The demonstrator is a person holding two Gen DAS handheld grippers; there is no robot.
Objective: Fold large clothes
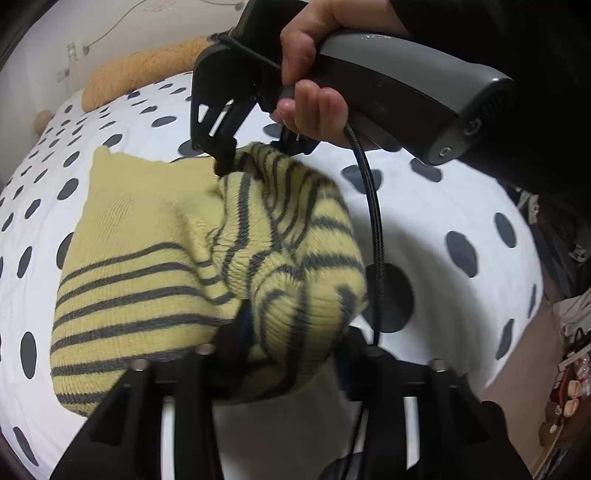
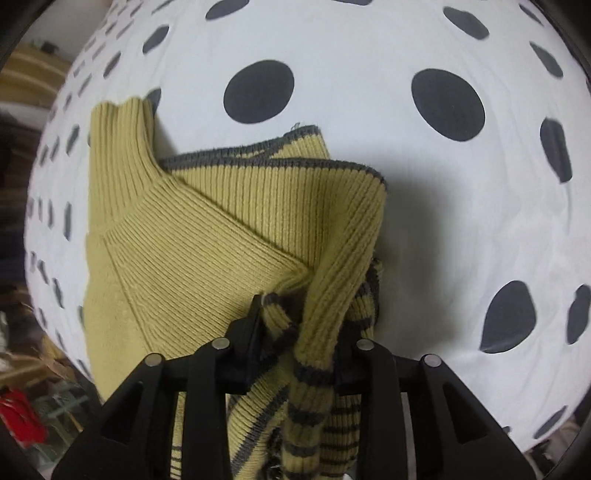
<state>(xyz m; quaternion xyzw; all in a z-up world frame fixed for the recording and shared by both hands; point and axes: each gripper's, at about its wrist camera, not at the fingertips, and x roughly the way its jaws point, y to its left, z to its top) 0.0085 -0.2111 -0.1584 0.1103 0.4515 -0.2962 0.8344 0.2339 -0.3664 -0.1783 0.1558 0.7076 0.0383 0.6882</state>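
Left gripper and right gripper: our jaws pinch bunched sweater edges; its body trails away leftward across the bed.

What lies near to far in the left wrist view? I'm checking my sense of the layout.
Left tongs shut on the striped yellow sweater → right tongs gripping its far bunch → polka-dot bedspread → orange plush pillow → white wall.
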